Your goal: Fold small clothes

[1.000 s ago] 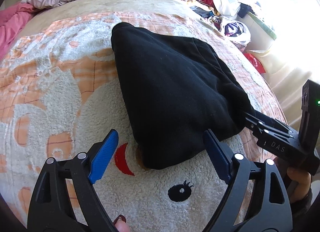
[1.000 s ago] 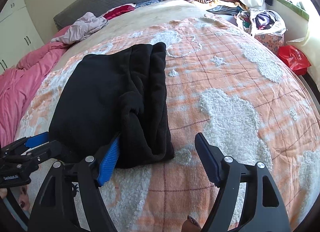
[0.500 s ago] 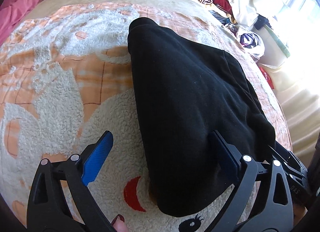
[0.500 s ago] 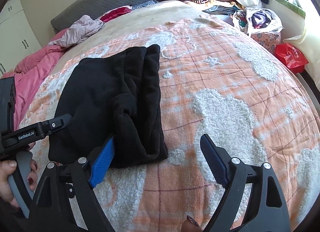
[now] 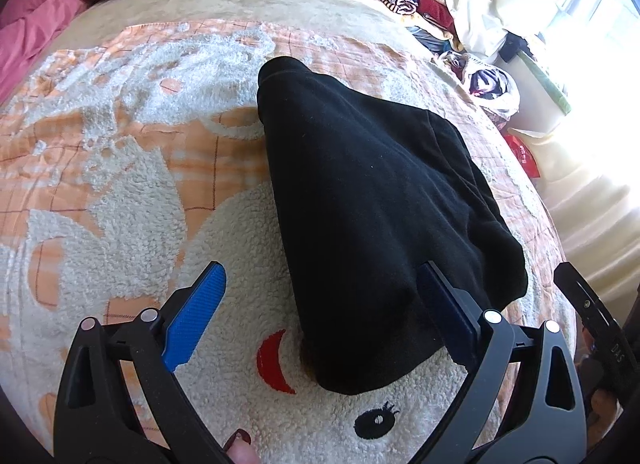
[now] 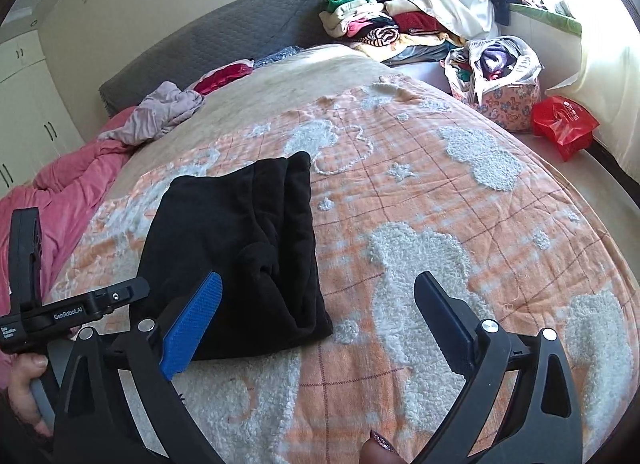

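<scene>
Black fleece garment point(image 5: 372, 199) lies folded into a compact block on the bed's orange blanket point(image 6: 440, 223). We judge the fold done and this the release step. Our left hand-held gripper point(image 5: 320, 316) stands wide apart over the garment's near corner, its pads off the cloth. Our right hand-held gripper point(image 6: 316, 316) has just been opening, with only the garment's near edge by its left pad. Next we need to back clear without dragging cloth, then fetch another piece.
</scene>
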{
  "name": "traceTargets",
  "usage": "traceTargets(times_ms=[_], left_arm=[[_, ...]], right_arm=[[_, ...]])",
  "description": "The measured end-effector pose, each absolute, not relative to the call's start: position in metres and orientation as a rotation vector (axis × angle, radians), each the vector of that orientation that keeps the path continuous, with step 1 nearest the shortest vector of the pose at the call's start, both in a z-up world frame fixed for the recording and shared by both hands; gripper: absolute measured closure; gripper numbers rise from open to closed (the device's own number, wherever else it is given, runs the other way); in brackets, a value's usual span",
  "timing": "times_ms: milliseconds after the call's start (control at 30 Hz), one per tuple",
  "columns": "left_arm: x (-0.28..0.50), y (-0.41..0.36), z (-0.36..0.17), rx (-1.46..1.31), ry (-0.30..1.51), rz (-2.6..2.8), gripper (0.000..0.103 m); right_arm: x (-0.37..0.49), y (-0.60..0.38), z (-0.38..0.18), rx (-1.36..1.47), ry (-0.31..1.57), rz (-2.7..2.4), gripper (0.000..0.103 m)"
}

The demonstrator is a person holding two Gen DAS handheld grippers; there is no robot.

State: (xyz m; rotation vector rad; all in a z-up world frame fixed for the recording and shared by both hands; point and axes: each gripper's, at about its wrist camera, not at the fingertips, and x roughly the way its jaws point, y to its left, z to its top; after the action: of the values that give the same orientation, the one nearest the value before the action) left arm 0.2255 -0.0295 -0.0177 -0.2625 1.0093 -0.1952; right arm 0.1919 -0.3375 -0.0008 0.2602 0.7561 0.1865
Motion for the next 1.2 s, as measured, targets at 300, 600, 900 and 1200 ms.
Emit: traceTargets(times_ms=[300, 600, 900, 1200], left_arm=[[0.199, -0.025, 0.016, -0.247, 0.941, -0.228, 0.009], [0.149, -0.023, 0.042, -0.164, 0.843, -0.233, 0.009], [0.099, -0.016, 0.054, -0.126, 0.780, -0.244, 0.009], [0.065, -0.006, 0.043, -0.132, 0.773, -0.211, 0.009]], right_arm=[[0.160, -0.336, 0.020, 0.248, 0.702, 0.170, 0.004], [0.105, -0.319, 0.048, 0.156, 0.600, 0.176, 0.004], [0.056, -0.309, 0.054, 0.103, 0.555, 0.182, 0.004], [0.031, -0.297, 0.034, 0.070, 0.606, 0.188, 0.004]])
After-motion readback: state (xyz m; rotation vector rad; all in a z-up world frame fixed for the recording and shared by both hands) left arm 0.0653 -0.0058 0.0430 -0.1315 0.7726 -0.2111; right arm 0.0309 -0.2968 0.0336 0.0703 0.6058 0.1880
